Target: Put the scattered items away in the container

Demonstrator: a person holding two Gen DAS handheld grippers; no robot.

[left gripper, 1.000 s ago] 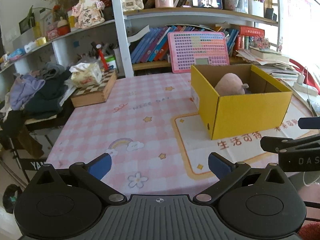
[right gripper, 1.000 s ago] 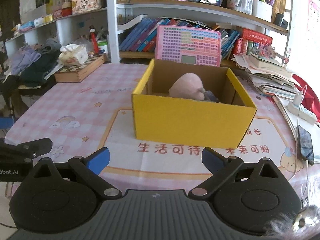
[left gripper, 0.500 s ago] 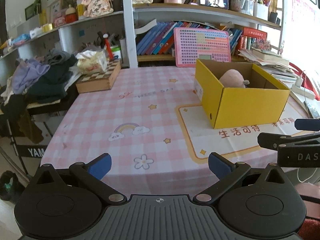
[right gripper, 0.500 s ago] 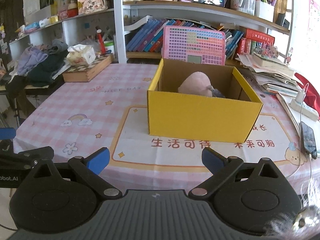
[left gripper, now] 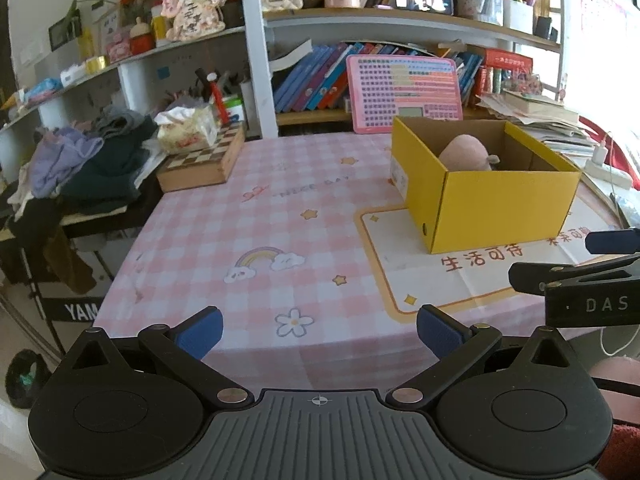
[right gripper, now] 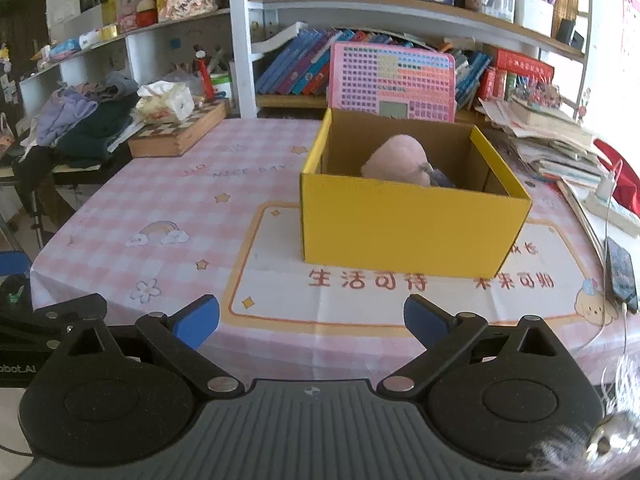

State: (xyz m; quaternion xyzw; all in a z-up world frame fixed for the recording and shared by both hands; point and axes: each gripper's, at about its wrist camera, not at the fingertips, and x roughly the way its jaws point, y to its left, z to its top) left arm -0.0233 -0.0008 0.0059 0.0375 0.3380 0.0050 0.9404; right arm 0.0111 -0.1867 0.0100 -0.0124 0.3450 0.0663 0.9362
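1. At the far left a heap of clothes (left gripper: pixel 84 164) lies on a side bench off the counter's edge, apart from the work area, so it looks like room clutter and not part of the tidying.
2. A wooden chessboard box (left gripper: pixel 202 162) sits at the counter's back left corner with a tissue pack (left gripper: pixel 186 132) on top of it, pushed against the shelves, probably to leave the middle free.
3. The left gripper (left gripper: pixel 319 330) hangs over the near edge of the counter (left gripper: pixel 256 240) with its fingers (left gripper: pixel 200 330) spread wide and nothing between them, which reads as a hand at rest with no target.
4. The pink checked cloth between the grippers and the box shows only its printed pattern; I see no loose items lying on it.
5. The right gripper (right gripper: pixel 312 316) is also held low at the near edge, facing the box, its fingers (right gripper: pixel 198 316) wide apart and empty.
6. The yellow box (right gripper: pixel 404 228) stands open on the printed mat right of centre, within easy reach of both grippers.
7. A pink plush toy (right gripper: pixel 396 160) lies inside the box against the back, with something small and greyish beside it that I cannot identify.
8. My judgement is that the tidying is essentially finished.
9. At the far right edge a phone (right gripper: pixel 620 276) lies on its cable beside stacked papers (right gripper: pixel 552 140); I take them for household things.
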